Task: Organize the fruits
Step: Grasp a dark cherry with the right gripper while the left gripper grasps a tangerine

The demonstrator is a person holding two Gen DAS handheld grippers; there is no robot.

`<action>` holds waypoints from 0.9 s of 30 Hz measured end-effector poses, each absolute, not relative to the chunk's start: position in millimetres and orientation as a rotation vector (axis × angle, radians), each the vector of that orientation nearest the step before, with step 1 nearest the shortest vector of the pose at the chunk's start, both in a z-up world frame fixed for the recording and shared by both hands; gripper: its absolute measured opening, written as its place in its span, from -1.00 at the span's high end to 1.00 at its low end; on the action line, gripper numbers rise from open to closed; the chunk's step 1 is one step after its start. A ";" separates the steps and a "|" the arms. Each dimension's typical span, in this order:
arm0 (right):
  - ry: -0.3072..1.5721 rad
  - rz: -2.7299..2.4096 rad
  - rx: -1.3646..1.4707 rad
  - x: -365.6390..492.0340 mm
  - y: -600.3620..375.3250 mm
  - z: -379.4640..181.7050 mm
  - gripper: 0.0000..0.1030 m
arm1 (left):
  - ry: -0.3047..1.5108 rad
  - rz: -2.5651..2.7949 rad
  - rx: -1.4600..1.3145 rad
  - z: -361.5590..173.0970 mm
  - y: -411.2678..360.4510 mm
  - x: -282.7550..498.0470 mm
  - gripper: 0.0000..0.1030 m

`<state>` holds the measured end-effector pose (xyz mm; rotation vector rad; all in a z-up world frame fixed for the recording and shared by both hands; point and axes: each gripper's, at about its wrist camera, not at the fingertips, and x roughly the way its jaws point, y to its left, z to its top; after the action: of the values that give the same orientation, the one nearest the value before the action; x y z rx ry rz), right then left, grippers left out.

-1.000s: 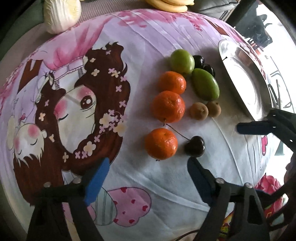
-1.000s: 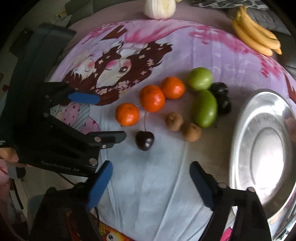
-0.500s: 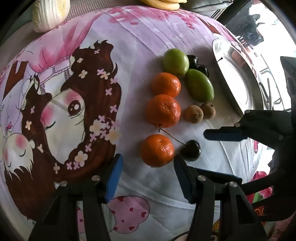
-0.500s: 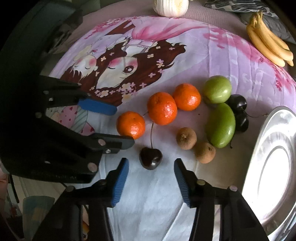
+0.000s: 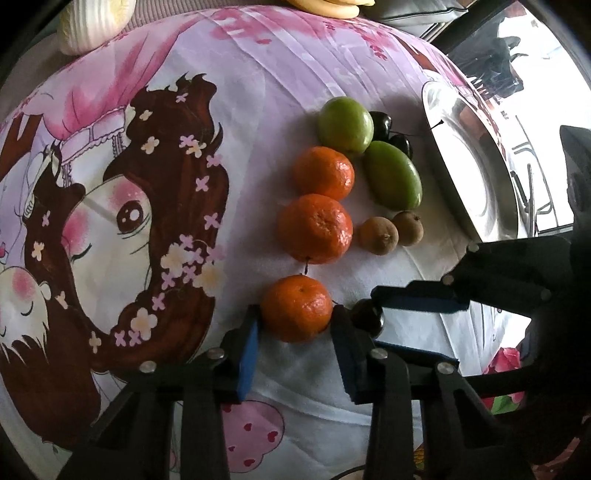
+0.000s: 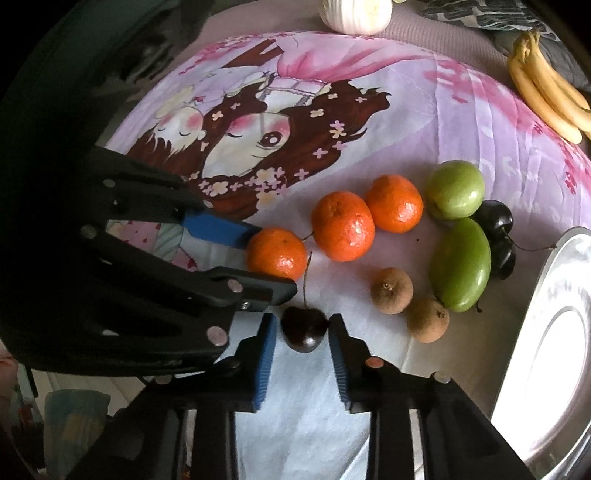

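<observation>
Three tangerines lie in a row on the printed cloth. My left gripper (image 5: 295, 332) has its blue pads on both sides of the nearest tangerine (image 5: 296, 307), touching it. My right gripper (image 6: 302, 334) has its pads closed against a dark cherry (image 6: 304, 328) with a long stem, resting on the cloth. Two more tangerines (image 5: 314, 228) (image 5: 324, 172), a round green fruit (image 5: 345, 124), an oval green fruit (image 5: 392, 174), two brown longans (image 5: 378, 235) and two dark cherries (image 6: 495, 219) lie beyond.
A large steel plate (image 6: 554, 354) sits at the right, also seen in the left wrist view (image 5: 469, 166). Bananas (image 6: 546, 99) and a white ribbed gourd (image 6: 356, 14) lie at the far edge. Each gripper shows in the other's view.
Both grippers moved forward and narrowed. The left closed around the nearest tangerine, the right around the stemmed cherry.
</observation>
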<state>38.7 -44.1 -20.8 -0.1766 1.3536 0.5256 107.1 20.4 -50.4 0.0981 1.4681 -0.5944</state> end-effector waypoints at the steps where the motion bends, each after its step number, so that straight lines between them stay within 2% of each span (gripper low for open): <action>1: 1.352 0.529 -0.177 38.2 -44.4 -20.2 0.45 | 1.469 -0.594 0.096 -50.9 19.9 107.7 0.25; 15: 1.327 0.554 -0.126 28.1 -65.3 -2.0 0.48 | 1.479 -0.568 0.048 -37.2 25.3 88.3 0.27; 27: 1.249 0.442 -0.046 14.8 -146.9 46.5 0.48 | 1.422 -0.633 0.109 10.3 -32.6 80.6 0.27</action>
<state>14.8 -146.9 46.5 -0.0460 1.2489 0.4419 80.6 -32.6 10.3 0.1090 1.4220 -0.6327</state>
